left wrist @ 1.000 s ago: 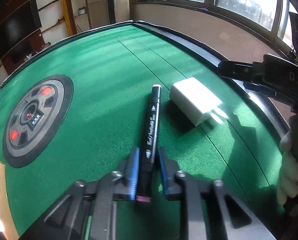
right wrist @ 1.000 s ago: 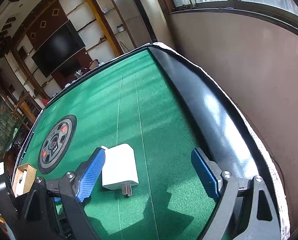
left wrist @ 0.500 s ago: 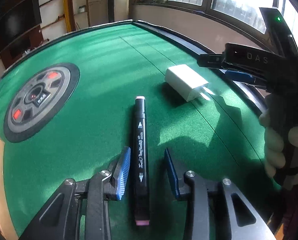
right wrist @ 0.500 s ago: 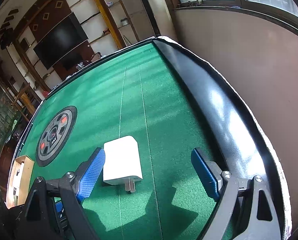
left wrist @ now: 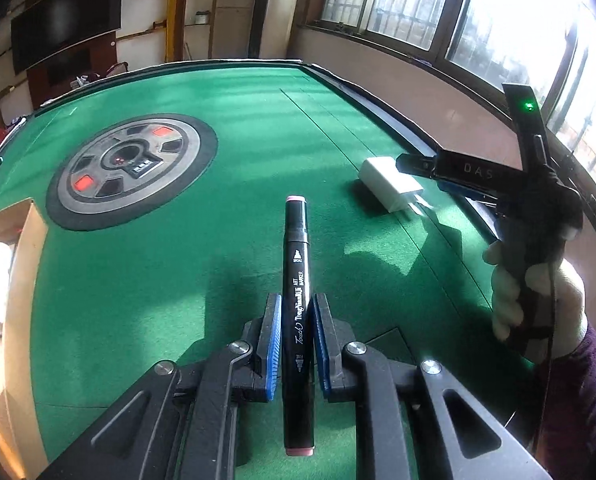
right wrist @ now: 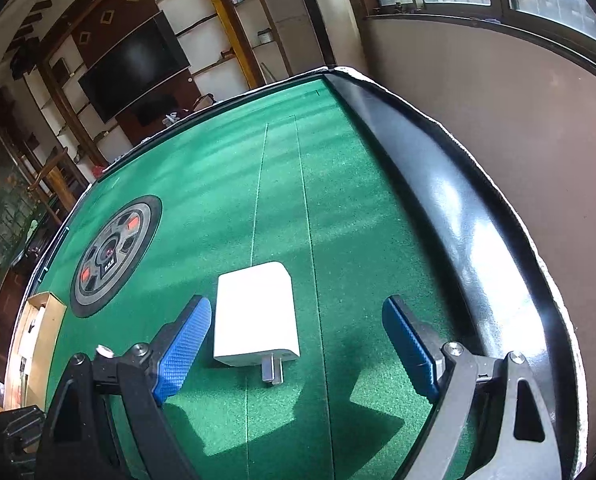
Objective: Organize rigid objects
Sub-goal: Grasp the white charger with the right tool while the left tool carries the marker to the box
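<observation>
A black marker with pink end caps points away from me, and my left gripper is closing on the middle of its barrel. The blue pads press it from both sides, and it seems raised a little off the green felt. A white plug-in charger lies flat with its prongs toward me. It sits between the wide-open fingers of my right gripper, close to the left pad and apart from the right one. The left wrist view shows the charger under the right gripper, held by a gloved hand.
A round grey control panel with red buttons is set into the green table at the far left. A wooden box stands at the table's left edge. A black padded rim runs along the right side under the windows.
The left jaws opened, left the marker lying on the felt, then shut on it again nearer its middle as the hand shifted. The right gripper stayed open over the charger.
</observation>
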Tool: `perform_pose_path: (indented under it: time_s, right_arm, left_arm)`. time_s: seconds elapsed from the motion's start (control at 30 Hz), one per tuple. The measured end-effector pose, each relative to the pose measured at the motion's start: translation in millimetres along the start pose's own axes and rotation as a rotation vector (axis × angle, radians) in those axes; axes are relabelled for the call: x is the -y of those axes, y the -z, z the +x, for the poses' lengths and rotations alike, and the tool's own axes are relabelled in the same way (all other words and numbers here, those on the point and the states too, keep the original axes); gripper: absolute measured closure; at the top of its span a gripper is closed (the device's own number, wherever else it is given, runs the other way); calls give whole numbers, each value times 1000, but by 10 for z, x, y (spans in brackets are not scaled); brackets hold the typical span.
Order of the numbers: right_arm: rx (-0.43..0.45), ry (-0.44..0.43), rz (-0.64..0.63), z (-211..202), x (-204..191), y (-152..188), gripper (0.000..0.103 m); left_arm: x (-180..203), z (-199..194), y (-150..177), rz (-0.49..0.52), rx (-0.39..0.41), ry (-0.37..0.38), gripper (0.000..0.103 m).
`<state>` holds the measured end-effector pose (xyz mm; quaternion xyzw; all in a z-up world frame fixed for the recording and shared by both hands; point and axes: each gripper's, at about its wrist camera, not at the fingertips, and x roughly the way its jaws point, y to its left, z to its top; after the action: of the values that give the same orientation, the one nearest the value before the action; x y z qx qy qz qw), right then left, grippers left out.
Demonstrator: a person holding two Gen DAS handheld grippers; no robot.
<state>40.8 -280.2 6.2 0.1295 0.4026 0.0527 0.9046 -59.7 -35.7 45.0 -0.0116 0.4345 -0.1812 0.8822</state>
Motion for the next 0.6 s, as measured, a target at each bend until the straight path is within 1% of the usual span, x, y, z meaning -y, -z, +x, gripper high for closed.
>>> perform_pose_path:
  time_s: [0.1,0.13,0.27,0.37,0.53,0.57,0.6]
  right_arm:
    - [-10,9,-66,46,-137,44,16]
    - [-9,22,-89,56,-179,59,16]
    - [7,66,-168,53,-334,113,16]
    - [4,131,-186,74,-383,106,16]
    - [-76,265,-282,314,-570,83,17]
    - [-92,295,-306,376,-621,79,24]
    - [-105,288,-316,407,-648,78,44]
  left_arm:
    - [-43,-151,56,3,24,-27,89]
    - [-66,-179,71,7,32,-25,89]
    - [-212,-367,146,-31,52,-20,88]
    - [-331,-516,217,-49,67,-22,88]
    - [-595,-736,338,-110,97,-24,88]
    - [-649,-767,363,-124,100,-24,88]
    - [-718,-810,391,-143,107,-28,88]
